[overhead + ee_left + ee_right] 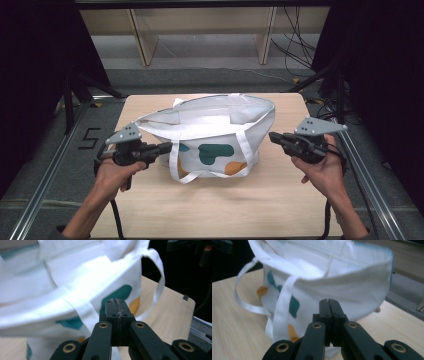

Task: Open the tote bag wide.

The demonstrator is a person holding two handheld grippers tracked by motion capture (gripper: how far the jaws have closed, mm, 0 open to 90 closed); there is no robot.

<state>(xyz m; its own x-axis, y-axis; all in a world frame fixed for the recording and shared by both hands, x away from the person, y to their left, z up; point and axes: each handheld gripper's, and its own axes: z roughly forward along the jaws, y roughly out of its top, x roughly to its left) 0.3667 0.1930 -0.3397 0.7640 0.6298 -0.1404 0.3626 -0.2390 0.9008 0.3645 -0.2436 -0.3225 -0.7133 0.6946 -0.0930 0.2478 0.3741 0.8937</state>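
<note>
White cloth bag [215, 132] stands open at the counter's [280, 210] centre of the frame, straps hanging down its front. Left gripper [167, 146] and right gripper [272, 136] flank it, fingers pressed together on nothing. It looks soft, light and floppy; best pinched at the rim or a strap [174, 161].
</note>
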